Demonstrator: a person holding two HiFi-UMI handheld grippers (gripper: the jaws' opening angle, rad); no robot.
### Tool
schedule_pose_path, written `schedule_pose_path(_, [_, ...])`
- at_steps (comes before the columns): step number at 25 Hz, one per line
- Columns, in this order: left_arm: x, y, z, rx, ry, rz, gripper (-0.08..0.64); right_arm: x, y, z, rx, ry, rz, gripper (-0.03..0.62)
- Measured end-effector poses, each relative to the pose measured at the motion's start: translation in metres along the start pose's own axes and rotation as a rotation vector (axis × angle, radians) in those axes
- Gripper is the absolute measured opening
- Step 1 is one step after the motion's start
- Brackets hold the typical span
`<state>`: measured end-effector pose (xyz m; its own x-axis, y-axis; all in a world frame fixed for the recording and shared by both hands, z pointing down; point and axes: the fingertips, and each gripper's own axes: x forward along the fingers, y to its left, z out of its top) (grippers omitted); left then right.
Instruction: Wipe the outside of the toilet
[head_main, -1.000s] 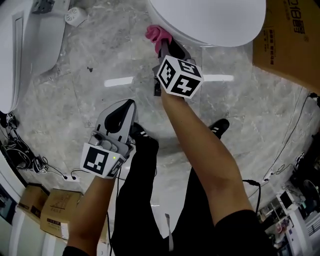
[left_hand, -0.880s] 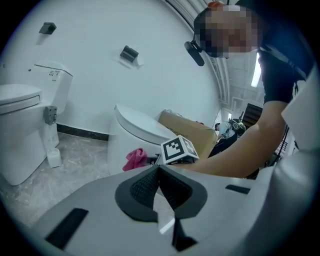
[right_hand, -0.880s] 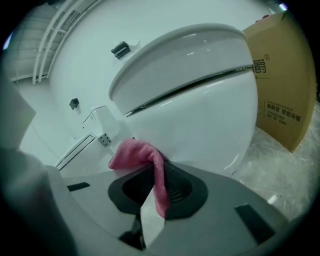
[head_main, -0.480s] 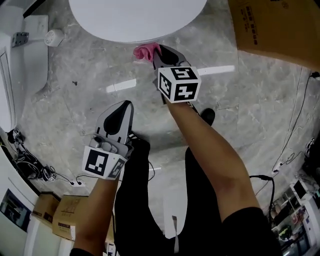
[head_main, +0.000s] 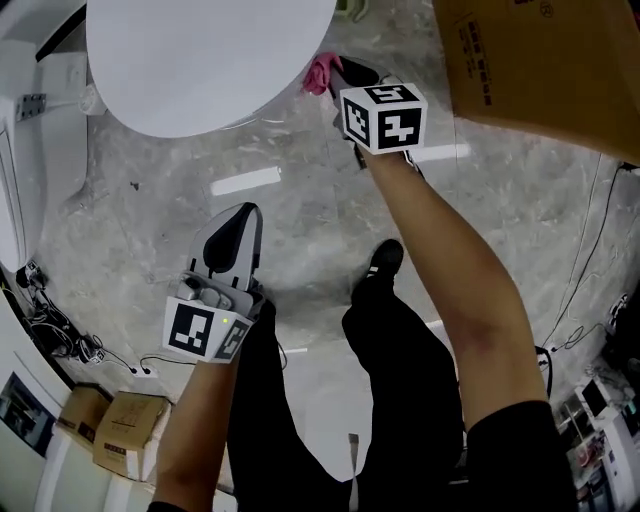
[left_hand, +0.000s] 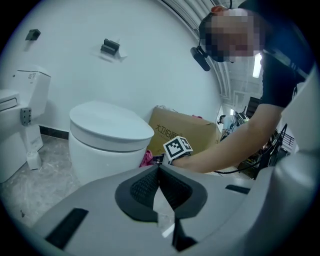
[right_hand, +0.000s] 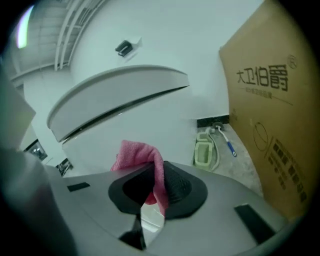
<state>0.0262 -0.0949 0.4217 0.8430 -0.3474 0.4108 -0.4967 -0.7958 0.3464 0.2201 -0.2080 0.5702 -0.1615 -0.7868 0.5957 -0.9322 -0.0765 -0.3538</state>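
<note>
Right gripper (head_main: 337, 76) pinches a pink cloth (head_main: 321, 72) at the toilet's (head_main: 200, 60) side. Left gripper (head_main: 243, 212), jaws pressed together, hangs well apart from the toilet.

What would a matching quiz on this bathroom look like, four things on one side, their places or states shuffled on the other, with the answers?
Things:
1. pink cloth
2. left gripper
3. cardboard box
4. green brush holder

Places or states:
A. shut, holding nothing
B. on the floor at the wall, between the toilet and the box
C. pinched in the right gripper
D. right of the toilet in the head view

Pairs: 1-C, 2-A, 3-D, 4-B
</note>
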Motion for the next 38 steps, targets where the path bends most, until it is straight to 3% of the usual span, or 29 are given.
schedule_pose_path(3, [0.012,-0.014,0.002,-0.016,-0.033,0.014,0.014,0.008,-0.019,0.022,-0.075,0.011,0.005,0.069])
schedule_pose_path(9, [0.009,-0.021,-0.014,-0.045,-0.036,0.045,0.014,-0.008,-0.055,0.054,0.070,-0.067,-0.099,0.069])
schedule_pose_path(14, [-0.011,0.000,-0.018,-0.045,-0.028,0.059,0.014,-0.054,-0.056,0.031,0.130,-0.097,-0.157,0.069])
schedule_pose_path(18, [-0.032,0.025,-0.020,-0.035,-0.016,0.061,0.014,-0.093,-0.011,-0.004,0.169,-0.092,-0.115,0.069])
schedule_pose_path(23, [-0.057,0.053,-0.016,-0.002,-0.025,0.013,0.015,-0.111,0.078,-0.048,0.201,-0.089,-0.038,0.069])
schedule_pose_path(30, [-0.112,0.113,-0.028,0.012,-0.036,0.002,0.014,-0.038,0.219,-0.078,0.186,-0.105,0.049,0.069])
schedule_pose_path(38, [-0.157,0.191,-0.027,0.047,-0.106,0.026,0.014,0.061,0.282,-0.062,0.086,-0.121,0.003,0.069])
